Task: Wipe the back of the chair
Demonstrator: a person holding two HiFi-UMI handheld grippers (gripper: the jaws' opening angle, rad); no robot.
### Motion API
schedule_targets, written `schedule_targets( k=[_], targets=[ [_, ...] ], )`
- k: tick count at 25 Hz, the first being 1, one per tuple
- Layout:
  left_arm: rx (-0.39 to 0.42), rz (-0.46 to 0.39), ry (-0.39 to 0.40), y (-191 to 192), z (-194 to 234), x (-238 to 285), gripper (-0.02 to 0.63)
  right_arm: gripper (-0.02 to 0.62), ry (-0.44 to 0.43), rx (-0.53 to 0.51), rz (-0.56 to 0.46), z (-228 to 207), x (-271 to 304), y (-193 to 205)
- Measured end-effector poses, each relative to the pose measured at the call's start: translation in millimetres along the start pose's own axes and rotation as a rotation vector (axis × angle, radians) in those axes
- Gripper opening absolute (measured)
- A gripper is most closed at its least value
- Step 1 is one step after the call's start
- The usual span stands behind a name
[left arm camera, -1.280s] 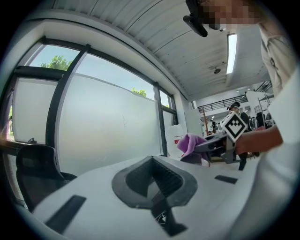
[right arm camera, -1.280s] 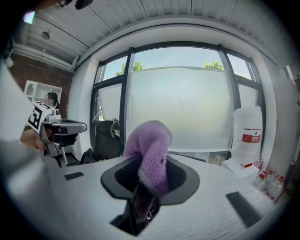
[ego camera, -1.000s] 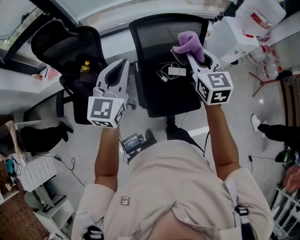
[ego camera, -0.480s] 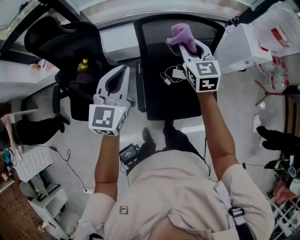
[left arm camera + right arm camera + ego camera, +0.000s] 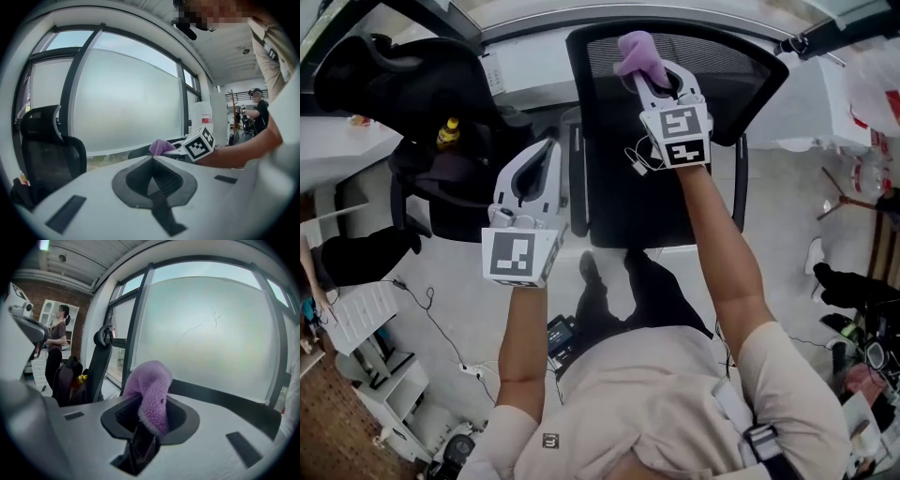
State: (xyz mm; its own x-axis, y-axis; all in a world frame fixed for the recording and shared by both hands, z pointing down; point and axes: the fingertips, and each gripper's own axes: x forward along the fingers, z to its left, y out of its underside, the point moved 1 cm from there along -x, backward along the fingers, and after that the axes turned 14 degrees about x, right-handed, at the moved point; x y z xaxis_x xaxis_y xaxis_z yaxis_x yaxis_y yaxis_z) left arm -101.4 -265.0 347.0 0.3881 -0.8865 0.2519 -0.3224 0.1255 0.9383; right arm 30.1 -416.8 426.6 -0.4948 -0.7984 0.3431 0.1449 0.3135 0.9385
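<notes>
Fingers of the right gripper [image 5: 146, 425] clamped together on a purple cloth [image 5: 151, 397], fluffy tuft bulging out past the tips. Left gripper [image 5: 152, 180] with jaws closed on each other, nothing between them, held lower and off to the side, well apart from the work.

From the head view, cloth [image 5: 637, 54] poised over the black mesh chair back [image 5: 727, 64], near its top edge; touching or just short of it, impossible to tell. Probably the very start of the wiping step: cloth brought up, no stroke clearly under way. Next, likely pressing the tuft flat against the mesh and sweeping across, grip kept firm against slipping.

On the seat below, a white cable [image 5: 636, 161].

No readable writing anywhere: only square black-and-white markers on the gripper cubes, and a shirt patch too small to make out.
</notes>
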Motion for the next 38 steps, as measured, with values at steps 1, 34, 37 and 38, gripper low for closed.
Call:
schedule_targets(
  k=[1, 34, 37, 38],
  targets=[
    [-0.007, 0.011, -0.007, 6, 1, 7, 0.006, 0.089, -0.009, -0.011, 0.002, 1, 9, 4],
    [-0.011, 0.029, 0.11, 12, -73, 121, 0.007, 0.087, 0.516, 0.123, 0.064, -254, -86, 75],
    [-0.012, 0.016, 0.102, 10, -69, 118, 0.006, 0.086, 0.483, 0.133, 0.055, -238, -75, 70],
    [-0.011, 0.007, 0.102, 11, -67, 116, 0.006, 0.086, 0.463, 0.13, 0.054, -229, -69, 68]
  ],
)
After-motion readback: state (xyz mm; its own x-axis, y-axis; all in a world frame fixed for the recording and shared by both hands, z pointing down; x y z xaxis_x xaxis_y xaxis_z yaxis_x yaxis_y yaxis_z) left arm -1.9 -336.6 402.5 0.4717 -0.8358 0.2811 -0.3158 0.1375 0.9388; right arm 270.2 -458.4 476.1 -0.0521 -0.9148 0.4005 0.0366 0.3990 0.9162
